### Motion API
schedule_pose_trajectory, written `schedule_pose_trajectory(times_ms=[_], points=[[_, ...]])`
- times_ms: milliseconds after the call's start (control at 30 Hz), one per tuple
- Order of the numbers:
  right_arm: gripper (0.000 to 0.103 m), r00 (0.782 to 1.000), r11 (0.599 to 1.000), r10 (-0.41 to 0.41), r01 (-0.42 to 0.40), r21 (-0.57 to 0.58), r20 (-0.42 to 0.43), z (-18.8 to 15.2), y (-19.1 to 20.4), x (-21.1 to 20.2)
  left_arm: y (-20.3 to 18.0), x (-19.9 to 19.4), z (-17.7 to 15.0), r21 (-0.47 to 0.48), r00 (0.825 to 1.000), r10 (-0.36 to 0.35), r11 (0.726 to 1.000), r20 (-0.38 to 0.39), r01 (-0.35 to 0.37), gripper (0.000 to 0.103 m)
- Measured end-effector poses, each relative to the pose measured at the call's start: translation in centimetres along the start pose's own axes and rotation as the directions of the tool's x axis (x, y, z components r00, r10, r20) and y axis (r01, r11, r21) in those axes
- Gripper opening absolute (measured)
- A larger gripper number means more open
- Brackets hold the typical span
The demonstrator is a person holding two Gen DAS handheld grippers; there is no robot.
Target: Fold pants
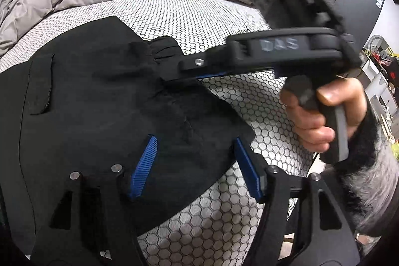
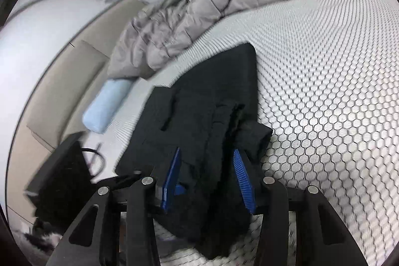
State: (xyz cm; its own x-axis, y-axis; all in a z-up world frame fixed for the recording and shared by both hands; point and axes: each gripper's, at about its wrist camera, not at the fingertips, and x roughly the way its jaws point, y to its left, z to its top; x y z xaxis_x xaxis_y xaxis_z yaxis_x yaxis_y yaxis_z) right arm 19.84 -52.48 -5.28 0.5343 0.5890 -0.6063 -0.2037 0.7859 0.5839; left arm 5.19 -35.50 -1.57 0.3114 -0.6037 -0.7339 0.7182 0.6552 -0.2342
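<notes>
Fingers of my left gripper (image 1: pixel 197 166) spread wide, holding nothing, over pants (image 1: pixel 99 104) on bed (image 1: pixel 199 14); right gripper (image 2: pixel 208 178) parted, straddling bunched edge; right nearer; legs run away from me.

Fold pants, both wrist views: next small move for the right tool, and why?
Probably shut the right tool: its pads stand apart with a raised bunch of the black pants between them, so nothing looks pinched yet. The left tool is open too, astride the pants' edge on the mattress.
</notes>
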Motion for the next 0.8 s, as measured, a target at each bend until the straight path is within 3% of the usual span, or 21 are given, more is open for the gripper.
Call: schedule_pose_trajectory(times_ms=[67, 100, 200, 233, 433, 500, 633, 800], points=[[0.045, 1.000, 0.999, 0.021, -0.021, 0.037, 0.008, 0.2, -0.7, 0.4, -0.1, -0.1, -0.1, 0.022, 1.000, 0.001, 1.000, -0.005, -0.001, 0.062], [0.040, 1.000, 0.999, 0.020, -0.021, 0.044, 0.018, 0.4, -0.9, 0.6, 0.0, -0.3, -0.6, 0.026, 1.000, 0.000, 1.000, -0.006, 0.001, 0.062], [0.012, 0.999, 0.998, 0.016, -0.018, 0.064, 0.033, 0.8, -1.1, 0.7, 0.5, -1.1, -0.6, 0.020, 1.000, -0.012, 1.000, -0.004, 0.012, 0.062], [0.008, 0.999, 0.998, 0.014, -0.017, 0.061, 0.044, 1.0, -0.7, 0.6, 0.6, -1.4, -0.6, 0.015, 1.000, -0.018, 1.000, -0.006, 0.018, 0.062], [0.006, 0.988, 0.998, 0.050, -0.045, -0.036, 0.148, 0.6, 3.8, -3.6, 0.9, -4.9, 0.1, 0.030, 0.994, -0.095, 0.995, 0.048, 0.093, 0.062], [0.006, 0.991, 0.999, 0.019, -0.014, -0.033, 0.133, -0.5, 3.8, -4.2, 1.1, -5.5, 0.1, 0.025, 0.992, -0.117, 0.993, 0.054, 0.116, 0.062], [0.008, 0.991, 0.990, -0.134, 0.133, 0.049, 0.022, -1.7, 0.8, -1.4, 1.6, -4.6, 0.3, 0.013, 0.999, -0.025, 1.000, 0.036, 0.025, 0.062], [0.008, 0.983, 0.993, -0.116, 0.116, 0.010, 0.143, -0.9, 2.2, -3.2, 1.9, -4.0, 0.2, 0.007, 1.000, -0.009, 1.000, 0.025, 0.009, 0.062]])
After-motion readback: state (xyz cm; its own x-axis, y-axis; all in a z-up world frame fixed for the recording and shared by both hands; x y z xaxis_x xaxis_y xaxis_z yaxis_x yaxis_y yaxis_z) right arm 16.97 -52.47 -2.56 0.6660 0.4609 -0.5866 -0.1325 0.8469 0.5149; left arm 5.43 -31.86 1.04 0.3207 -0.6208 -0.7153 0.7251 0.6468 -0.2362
